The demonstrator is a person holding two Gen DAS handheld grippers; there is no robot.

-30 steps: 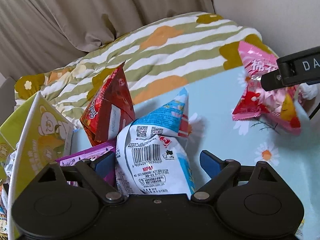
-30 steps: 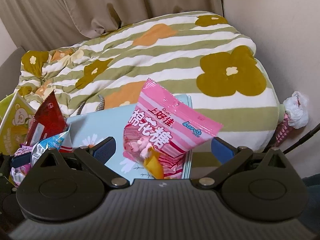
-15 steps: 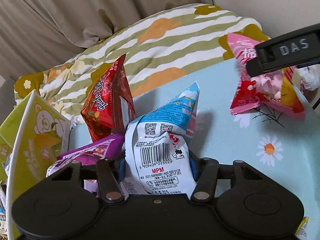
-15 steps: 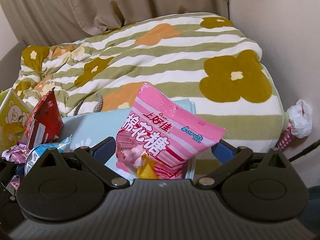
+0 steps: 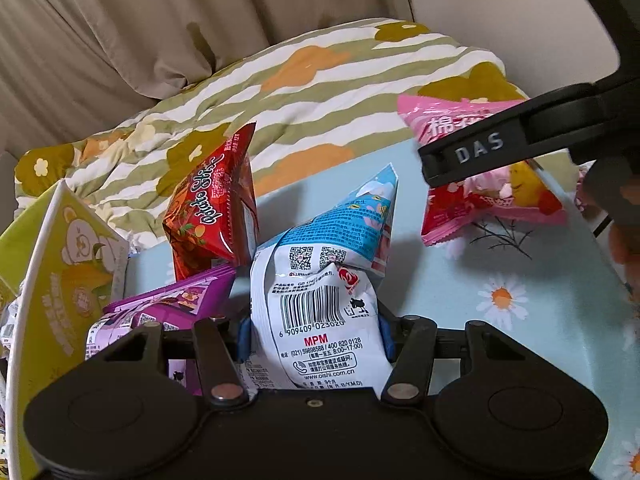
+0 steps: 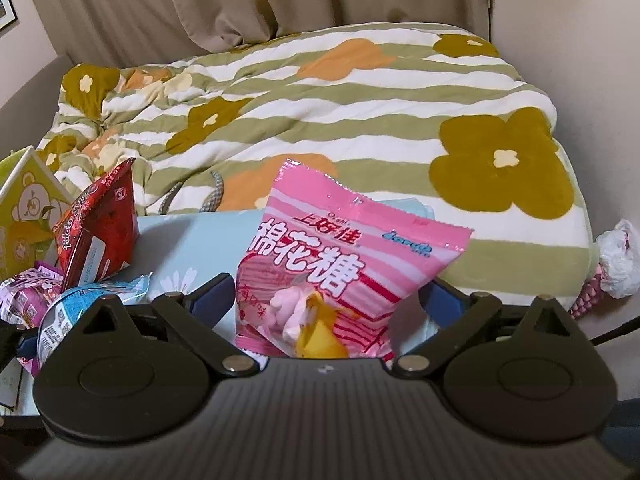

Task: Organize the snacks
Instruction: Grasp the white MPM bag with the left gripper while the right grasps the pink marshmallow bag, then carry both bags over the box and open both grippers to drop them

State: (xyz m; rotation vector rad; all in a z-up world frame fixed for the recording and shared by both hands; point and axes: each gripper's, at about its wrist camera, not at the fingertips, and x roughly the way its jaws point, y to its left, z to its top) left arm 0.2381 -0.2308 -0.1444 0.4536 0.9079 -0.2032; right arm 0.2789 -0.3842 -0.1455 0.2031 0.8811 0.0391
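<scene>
Snacks are the job, and one white-and-blue packet (image 5: 320, 312) sits pinched between the blue pads of the left gripper (image 5: 314, 330), jaws drawn in tight on its puffy lower half, barcode side toward the camera. The right gripper (image 6: 326, 300) has its jaws spread wide, the pink marshmallow bag (image 6: 340, 268) standing between them with a gap at each pad, so it grips nothing yet; the bag rests toward the far right of the light blue daisy cloth (image 5: 500, 296).

Risk, as I judge it: the left grip is on an air-filled pouch, which may squirm out or burst if squeezed harder. Lifting it could also drag the purple packet (image 5: 168, 308) lying against its left side, or tip the red Potato Stix bag (image 5: 212, 208) leaning just behind. On the right, closing on the bag's slack edge could let it slide free.

Count: one white-and-blue packet, one pink bag, one red bag, one purple packet for certain, one yellow-green bear box (image 5: 60, 280) at the far left. More wrappers may lie under the pile; I cannot tell.
</scene>
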